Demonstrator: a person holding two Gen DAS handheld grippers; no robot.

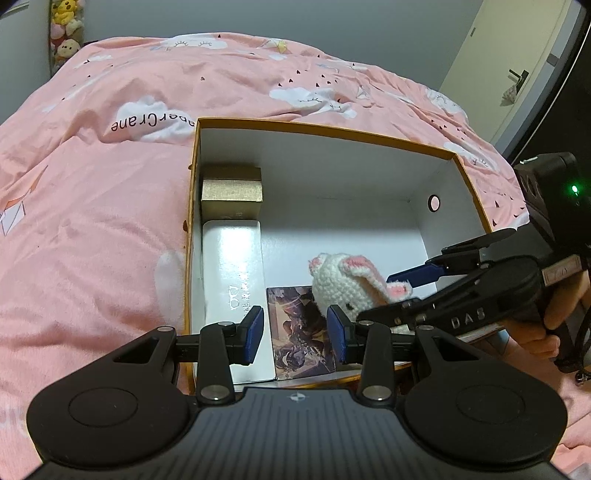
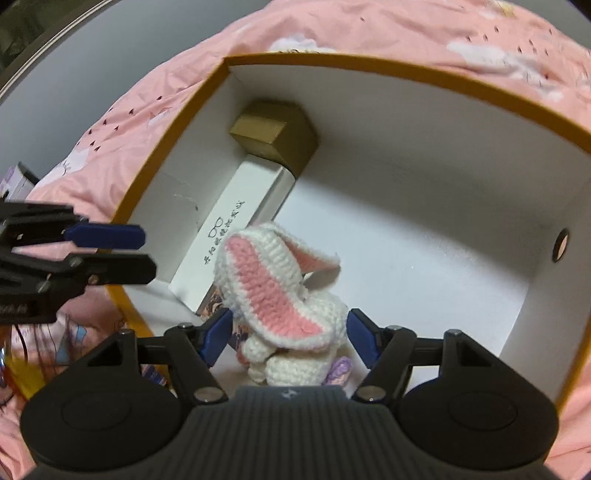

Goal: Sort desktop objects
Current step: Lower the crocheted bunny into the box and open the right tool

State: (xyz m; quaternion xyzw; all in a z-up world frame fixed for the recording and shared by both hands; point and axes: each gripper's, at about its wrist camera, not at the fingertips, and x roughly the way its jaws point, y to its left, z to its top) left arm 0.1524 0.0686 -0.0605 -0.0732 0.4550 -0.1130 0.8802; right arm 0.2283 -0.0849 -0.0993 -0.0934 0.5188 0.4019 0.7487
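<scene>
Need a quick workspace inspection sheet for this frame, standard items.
Surface: pink bedspread with cloud print, wrinkled.
Job's things: orange-rimmed box holds gold box, white case, picture card, crochet rabbit.
Clutter: small box on the bedspread, at frame edge.
Grippers: left tongs open, empty, over the card; right tongs open, straddling the rabbit, pads apart from it.
Cables: dark cord hangs below the right hand.
Surroundings: plush toys, door, grey wall.

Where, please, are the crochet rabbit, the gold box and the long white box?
crochet rabbit [image 2: 273, 291]: right wrist view, pink inner ear.
gold box [image 1: 232, 192]: left wrist view, top face.
long white box [image 1: 233, 258]: left wrist view, glossy lid.
</scene>
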